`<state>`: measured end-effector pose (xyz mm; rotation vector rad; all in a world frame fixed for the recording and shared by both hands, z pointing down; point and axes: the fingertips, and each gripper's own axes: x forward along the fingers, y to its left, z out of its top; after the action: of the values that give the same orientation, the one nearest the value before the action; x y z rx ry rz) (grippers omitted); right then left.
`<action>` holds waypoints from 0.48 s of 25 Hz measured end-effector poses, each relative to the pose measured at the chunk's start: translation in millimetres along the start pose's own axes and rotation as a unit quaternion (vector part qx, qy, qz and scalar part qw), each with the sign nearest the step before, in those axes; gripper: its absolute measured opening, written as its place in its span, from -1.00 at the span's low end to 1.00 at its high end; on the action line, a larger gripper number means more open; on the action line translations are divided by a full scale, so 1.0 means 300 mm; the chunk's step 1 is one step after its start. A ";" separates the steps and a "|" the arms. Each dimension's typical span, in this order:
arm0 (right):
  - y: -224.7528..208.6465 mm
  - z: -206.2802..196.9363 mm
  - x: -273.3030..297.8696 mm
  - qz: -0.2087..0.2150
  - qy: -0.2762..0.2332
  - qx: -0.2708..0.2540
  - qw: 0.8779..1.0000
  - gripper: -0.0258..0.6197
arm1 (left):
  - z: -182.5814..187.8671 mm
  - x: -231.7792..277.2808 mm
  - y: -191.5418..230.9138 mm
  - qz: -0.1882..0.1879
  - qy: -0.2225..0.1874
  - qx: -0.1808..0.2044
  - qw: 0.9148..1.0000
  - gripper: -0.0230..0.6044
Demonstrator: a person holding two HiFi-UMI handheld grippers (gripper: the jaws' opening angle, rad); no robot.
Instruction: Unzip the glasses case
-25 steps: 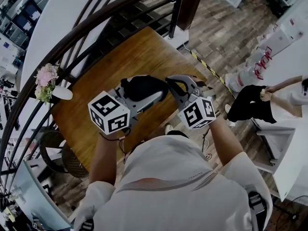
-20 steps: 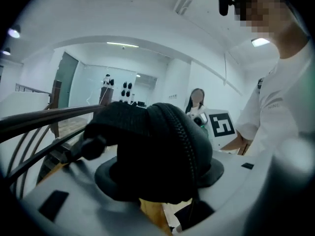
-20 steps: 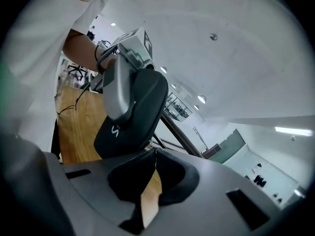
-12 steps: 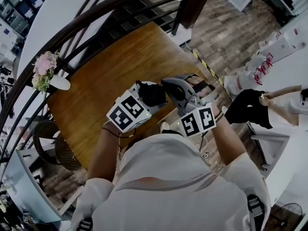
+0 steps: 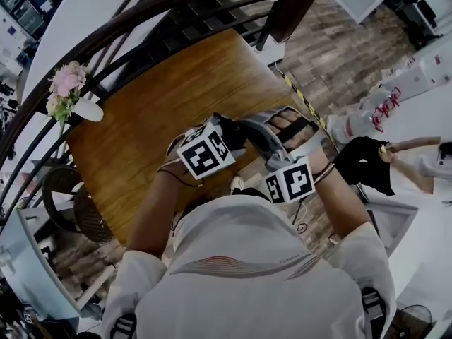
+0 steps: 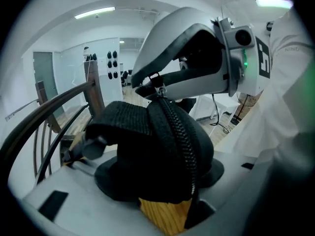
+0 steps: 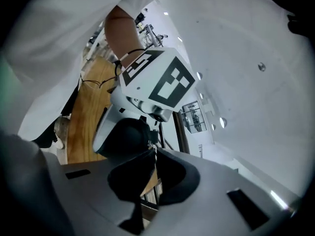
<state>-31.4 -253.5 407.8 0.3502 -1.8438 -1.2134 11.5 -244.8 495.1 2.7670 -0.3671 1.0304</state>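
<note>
The black glasses case is off the wooden table, close in front of the person's chest. My left gripper is shut on it, jaws wide across its body. In the left gripper view the case fills the gap between my jaws, and its zipper runs up over the top. My right gripper comes in from above, shut on the zipper pull at the case's upper end. In the right gripper view my pads meet just below the case.
A curved dark railing runs behind the table. A vase of pink flowers stands at the table's far left corner. A wicker chair is at the left. Another person sits to the right.
Both grippers have drawn together and nearer the person's body. The left gripper sank and rolled, so its marker cube now faces up beside the case. Both grips stayed.
</note>
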 end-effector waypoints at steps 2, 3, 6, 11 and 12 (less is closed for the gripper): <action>0.026 0.008 0.013 0.010 0.002 -0.010 1.000 -0.73 | -0.034 0.019 -0.001 -0.009 0.020 0.002 1.000 -0.07; 0.035 0.010 0.018 0.013 0.003 -0.015 1.000 -0.73 | -0.045 0.028 -0.002 -0.015 0.027 0.003 1.000 -0.07; 0.047 0.012 0.033 0.020 0.009 -0.029 0.999 -0.73 | -0.065 0.043 0.007 -0.025 0.049 0.009 0.998 -0.07; 0.079 0.015 0.051 0.030 0.011 -0.012 0.999 -0.73 | -0.089 0.064 -0.005 -0.047 0.057 0.005 0.997 -0.06; 0.075 0.013 0.056 0.029 0.009 0.002 1.000 -0.73 | -0.085 0.063 -0.002 -0.045 0.048 -0.001 0.998 -0.06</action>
<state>-39.3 -251.0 435.0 0.3065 -1.8288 -1.1652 9.5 -241.4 526.7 2.6934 -0.2275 1.1345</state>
